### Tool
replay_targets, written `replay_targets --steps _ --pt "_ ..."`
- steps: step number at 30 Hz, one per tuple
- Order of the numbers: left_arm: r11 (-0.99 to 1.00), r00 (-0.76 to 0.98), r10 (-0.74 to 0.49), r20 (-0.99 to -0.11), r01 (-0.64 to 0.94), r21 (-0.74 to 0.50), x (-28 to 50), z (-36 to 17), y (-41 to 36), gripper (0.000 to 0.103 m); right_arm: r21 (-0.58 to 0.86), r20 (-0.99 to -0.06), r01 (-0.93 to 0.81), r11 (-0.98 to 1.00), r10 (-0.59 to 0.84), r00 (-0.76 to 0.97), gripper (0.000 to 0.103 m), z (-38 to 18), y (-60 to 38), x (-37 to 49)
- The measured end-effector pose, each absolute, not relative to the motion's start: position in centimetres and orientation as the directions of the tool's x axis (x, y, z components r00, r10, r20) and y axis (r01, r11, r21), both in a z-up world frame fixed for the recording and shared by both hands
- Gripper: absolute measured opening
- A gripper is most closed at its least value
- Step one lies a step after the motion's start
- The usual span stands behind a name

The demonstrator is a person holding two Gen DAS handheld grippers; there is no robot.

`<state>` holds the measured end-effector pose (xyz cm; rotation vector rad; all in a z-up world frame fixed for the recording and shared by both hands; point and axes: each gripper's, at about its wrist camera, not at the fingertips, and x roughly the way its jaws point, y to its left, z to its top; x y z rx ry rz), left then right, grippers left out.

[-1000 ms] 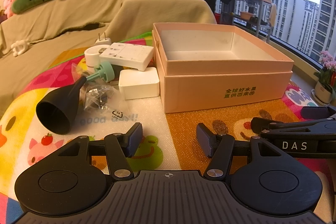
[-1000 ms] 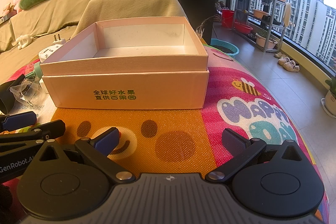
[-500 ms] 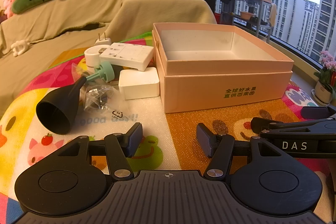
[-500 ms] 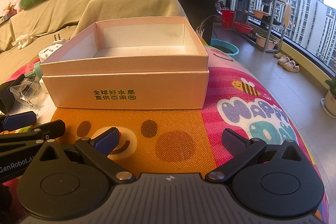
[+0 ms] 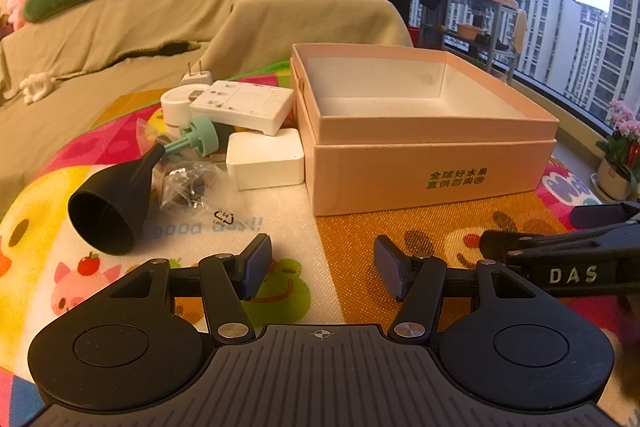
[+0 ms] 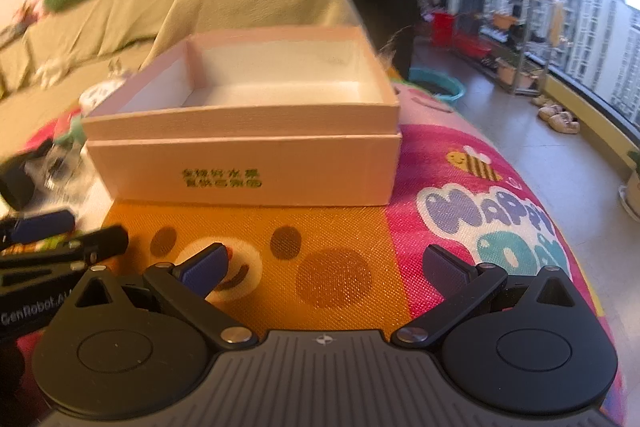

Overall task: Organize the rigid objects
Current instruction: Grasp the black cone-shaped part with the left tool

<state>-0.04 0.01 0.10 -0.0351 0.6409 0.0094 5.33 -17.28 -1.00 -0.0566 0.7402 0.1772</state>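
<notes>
Pink cardboard box (image 5: 432, 167), lidless, white-lined, with green printed characters on its front wall, sits at centre frame on a colourful cartoon mat (image 5: 400, 227). Left of it: black funnel (image 5: 112, 203), white power strip (image 5: 244, 105), white block (image 5: 266, 163). Left tongs (image 5: 322, 267) and right tongs (image 6: 326, 267) both stand apart, holding nothing.

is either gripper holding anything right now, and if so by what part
Nothing is held. The left gripper and the right gripper both stand open over the mat, with nothing between their fingers. The box sits untouched.
</notes>
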Motion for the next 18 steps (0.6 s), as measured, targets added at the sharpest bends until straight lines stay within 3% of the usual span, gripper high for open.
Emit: replay_targets --steps 5,11,16,18 --pt "0.994 0.823 -0.048 -0.565 -0.014 -0.105 -1.2 0.9 1.8 0.058 0.003 -0.701 -0.190 0.982 0.138 0.700 0.103 -0.9 -17.2 5.6" --pt "0.992 0.898 0.110 -0.427 -0.124 -0.006 -3.5 4.4 6.3 0.058 0.005 -0.704 -0.192 0.981 0.139 0.696 0.103 -0.8 -17.2 5.7" --pt "0.976 0.831 0.155 -0.535 -0.212 -0.047 -0.6 3.8 11.6 0.058 0.010 -0.700 -0.206 0.978 0.154 0.697 0.103 -0.8 -17.5 5.7" --pt "0.975 0.814 0.125 -0.567 -0.207 -0.082 0.5 2.8 12.6 0.063 0.011 -0.699 -0.215 0.977 0.162 0.697 0.103 -0.8 -17.6 5.7"
